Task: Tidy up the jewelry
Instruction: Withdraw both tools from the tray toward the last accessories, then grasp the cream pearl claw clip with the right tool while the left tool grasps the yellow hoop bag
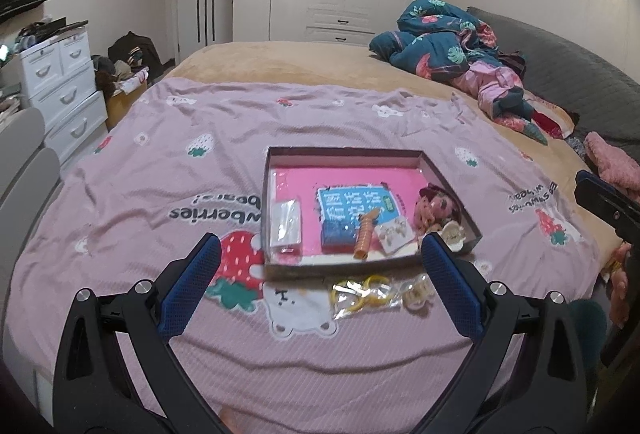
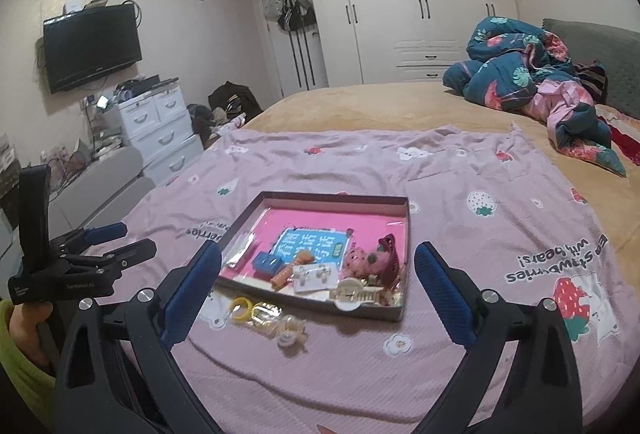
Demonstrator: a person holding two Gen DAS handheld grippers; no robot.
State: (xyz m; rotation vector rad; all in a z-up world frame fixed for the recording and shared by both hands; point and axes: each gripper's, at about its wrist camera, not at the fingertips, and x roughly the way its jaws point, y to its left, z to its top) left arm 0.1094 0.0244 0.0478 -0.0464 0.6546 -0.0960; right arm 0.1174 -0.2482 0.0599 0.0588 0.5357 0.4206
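**A:** What do you have on the left wrist camera?

**B:** My left gripper (image 1: 320,258) hangs above the bed with its blue fingers (image 1: 192,286) spread wide and nothing between them. Straight ahead lies the shallow box (image 1: 280,270) on the pink strawberry blanket (image 1: 160,173). Inside it I see a clear packet (image 1: 285,224) at the left, a blue card (image 1: 356,205) with an orange ridged piece (image 1: 366,236) lying across it, an earring card (image 1: 394,234), and a pink doll-like trinket (image 1: 436,205) at the right wall.

**A:** Anything outside the box?

**B:** Yes. Just in front of its near wall, on the blanket, lie the yellow rings (image 1: 372,292) in crinkled clear wrapping, and beside them a pale hair clip (image 1: 418,294).

**A:** And the right side?

**B:** My right gripper (image 2: 318,276) is also held wide apart, empty, pointing at the same box (image 2: 360,310). From here the yellow rings (image 2: 240,308) and the pale clip (image 2: 290,330) sit near the box's front edge, and a cream comb-like clip (image 2: 354,294) rests inside the box against that near wall. The left gripper (image 2: 116,240) shows at the left of this view, off to the side of the box.

**A:** Background?

**B:** A crumpled blue quilt (image 1: 440,33) at the far side of the bed, well apart from the jewelry.
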